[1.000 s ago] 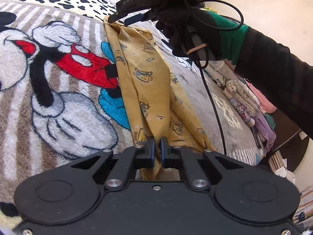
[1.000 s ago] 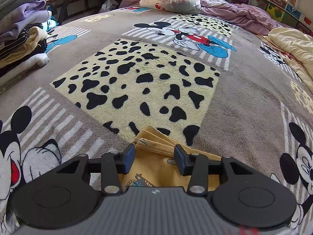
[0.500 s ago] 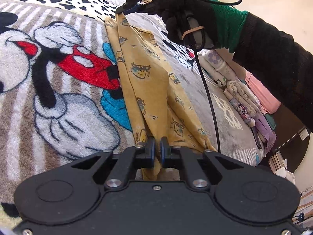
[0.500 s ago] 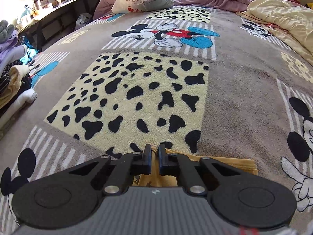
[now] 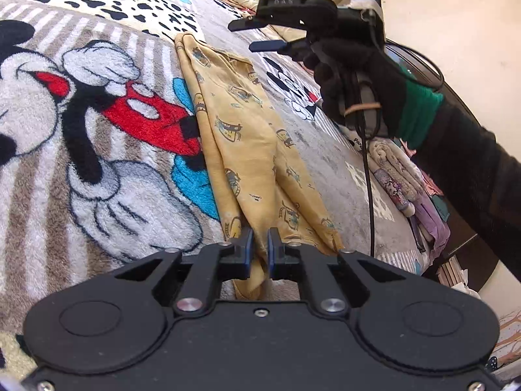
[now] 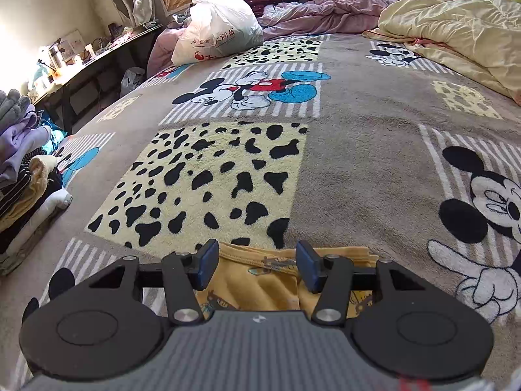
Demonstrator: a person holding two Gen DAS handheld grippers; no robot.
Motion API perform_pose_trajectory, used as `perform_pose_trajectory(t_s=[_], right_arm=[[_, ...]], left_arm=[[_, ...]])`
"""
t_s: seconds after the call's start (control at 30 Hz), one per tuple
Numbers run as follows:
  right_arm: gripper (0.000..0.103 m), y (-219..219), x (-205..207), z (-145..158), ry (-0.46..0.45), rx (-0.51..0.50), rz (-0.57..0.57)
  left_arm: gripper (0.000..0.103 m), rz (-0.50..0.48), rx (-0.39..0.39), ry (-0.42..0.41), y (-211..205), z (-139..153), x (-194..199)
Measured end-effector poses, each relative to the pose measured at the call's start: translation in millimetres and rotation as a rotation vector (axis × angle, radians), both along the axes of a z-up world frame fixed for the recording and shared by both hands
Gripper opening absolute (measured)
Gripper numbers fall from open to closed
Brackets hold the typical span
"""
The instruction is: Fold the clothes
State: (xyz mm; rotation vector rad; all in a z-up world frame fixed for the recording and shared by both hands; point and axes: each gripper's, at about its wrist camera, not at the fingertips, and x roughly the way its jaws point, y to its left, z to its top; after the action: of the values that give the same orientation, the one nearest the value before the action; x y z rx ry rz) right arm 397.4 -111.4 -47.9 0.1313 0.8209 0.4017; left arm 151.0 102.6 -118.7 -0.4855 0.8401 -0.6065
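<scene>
Between the blue-padded fingers [image 5: 248, 250] of the left tool [image 5: 259, 249], a near end of the yellow printed garment [image 5: 247, 150] is pinched, the jaws nearly together with cloth bunched in the gap. From that grip the garment is laid lengthwise away across the cartoon-mouse blanket [image 5: 97, 137] on the bed, folded narrow, its far end resting at the edge of a spotted panel.

Right tool [image 5: 260, 36]: seen in the left wrist view above the garment's far end, carried in a black-gloved hand [image 5: 351, 81] with a green cuff; its two fingers are spread apart with nothing between them. In the right wrist view the same tool [image 6: 257, 262] is seen with jaws wide, the garment's hemmed edge [image 6: 260, 260] lying below and between the pads, not clamped. A black cable [image 5: 369, 179] is hung from the gloved hand.

Surroundings: a stack of folded clothes [image 6: 22, 169] at the bed's side; a white plastic bag [image 6: 218, 29], a pink quilt [image 6: 319, 13] and a cream quilt [image 6: 456, 29] at the far end of the bed.
</scene>
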Motion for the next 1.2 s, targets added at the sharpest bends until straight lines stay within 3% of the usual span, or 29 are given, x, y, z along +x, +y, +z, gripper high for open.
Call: perform_pose_trajectory(t_s=[0.07,0.2,0.27,0.33,0.43,0.5,0.6,0.67,0.7,0.77,0.8,0.83,0.9,0.97,1.07,1.2], right_arm=[[0.053,-15,-21,-3,-0.009,0.027,0.024],[0.053,-30,-70,-2,-0.061,0.075,0.133],[0.052,-31,-97,-4,-0.102,0.074,0.196],[0.049,-30,-105,-9,-0.107,0.076,0.217],[0.048,-30,-119,-16,-0.113,0.079,0.249],[0.045,-29,-128,-21,-0.118,0.081,0.27],[0.046,-29,-141,-28,-0.125,0.084,0.302],[0.044,-26,-149,-35,-0.114,0.058,0.323],[0.044,-21,-154,-42,-0.077,-0.009,0.335],[0.044,-18,-170,-46,-0.114,-0.055,0.371],[0.044,-18,-174,-42,-0.114,-0.065,0.372],[0.045,-23,-179,-36,-0.122,-0.049,0.363],[0.045,-37,-194,-25,-0.151,-0.002,0.328],[0.048,-57,-205,-21,-0.161,0.024,0.247],[0.056,-94,-217,-30,-0.082,0.118,0.052],[0.056,-110,-227,-49,0.0,0.281,-0.025]], left_arm=[[0.005,0.031,0.005,-0.02,6,4,-4],[0.005,0.123,0.028,-0.142,9,14,-6],[0.005,0.095,0.015,-0.19,-1,17,-6],[0.005,0.031,0.079,-0.242,-23,18,-6],[0.007,-0.012,0.232,-0.149,-41,-4,6],[0.008,0.002,0.213,-0.108,-33,0,7],[0.008,0.021,0.241,-0.195,-30,9,-5],[0.008,0.015,0.271,-0.159,-34,3,-4],[0.008,0.024,0.27,-0.147,-34,-1,-4],[0.009,0.051,0.242,-0.145,-32,3,-8],[0.017,0.069,0.227,-0.155,-31,6,-10],[0.034,0.086,0.213,-0.166,-30,10,-12],[0.054,0.129,0.186,-0.143,-27,10,-14],[0.054,0.156,0.172,-0.111,-25,9,-15],[0.054,0.185,0.123,-0.037,-24,7,-16],[0.052,0.232,-0.009,0.07,-18,-4,-21]])
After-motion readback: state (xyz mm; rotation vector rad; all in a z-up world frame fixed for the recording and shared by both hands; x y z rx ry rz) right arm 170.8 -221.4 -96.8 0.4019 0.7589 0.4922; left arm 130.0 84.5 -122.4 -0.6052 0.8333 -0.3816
